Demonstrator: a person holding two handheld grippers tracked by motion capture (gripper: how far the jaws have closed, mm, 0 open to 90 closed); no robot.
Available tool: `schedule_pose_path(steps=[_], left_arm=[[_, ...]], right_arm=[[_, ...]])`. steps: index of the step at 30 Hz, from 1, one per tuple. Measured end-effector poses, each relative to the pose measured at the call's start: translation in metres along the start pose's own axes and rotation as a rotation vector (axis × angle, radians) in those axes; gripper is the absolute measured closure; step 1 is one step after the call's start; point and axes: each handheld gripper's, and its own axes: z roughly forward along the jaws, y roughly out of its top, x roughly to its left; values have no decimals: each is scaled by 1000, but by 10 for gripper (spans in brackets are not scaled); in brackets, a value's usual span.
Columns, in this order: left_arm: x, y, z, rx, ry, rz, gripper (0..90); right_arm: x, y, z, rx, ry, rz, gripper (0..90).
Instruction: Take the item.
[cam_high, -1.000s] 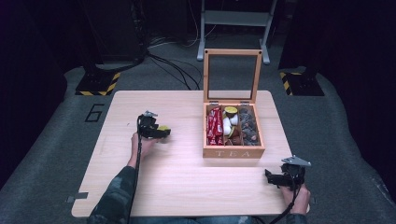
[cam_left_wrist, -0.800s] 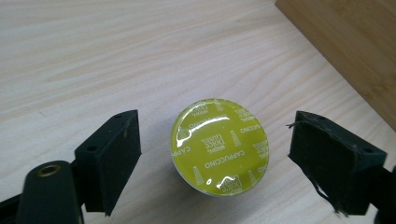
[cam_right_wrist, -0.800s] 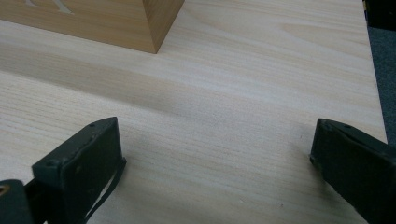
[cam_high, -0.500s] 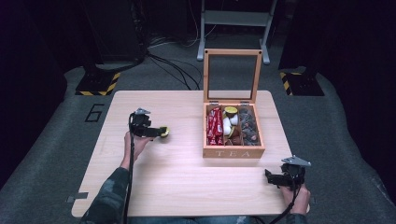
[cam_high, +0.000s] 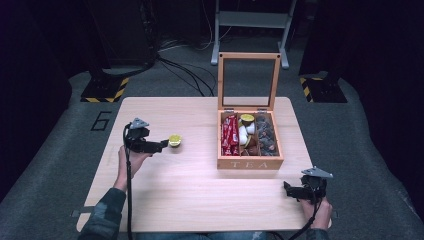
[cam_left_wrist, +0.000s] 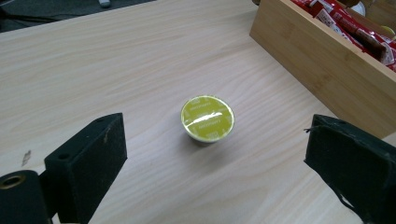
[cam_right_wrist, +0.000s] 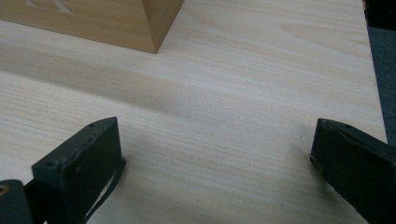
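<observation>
Well apart: capsule (cam_left_wrist: 208, 118), wooden box (cam_left_wrist: 327, 70).

From my seat, the tea box (cam_high: 250, 162) sits right of centre on the table (cam_high: 190, 185), lid upright behind it. The coffee capsule (cam_high: 174, 140) rests on the tabletop left of the box, well apart. My left gripper (cam_high: 161, 145) sits just left of the capsule; my right gripper (cam_high: 287, 189) is near the table's front right corner, before the box.
</observation>
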Motion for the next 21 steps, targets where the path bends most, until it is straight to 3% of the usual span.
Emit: schedule_pose_path(steps=[9,14,21], left_arm=[[2,-20,-28,-22,37,2,23],[3,-31,-38,-6,52,9,11],[9,-55,-52,-8,83,-21,2]], right_arm=[[0,0,0,-5,-2,2,14],[0,0,0,-5,-1,3,14],[0,0,0,-4,-1,2,14]])
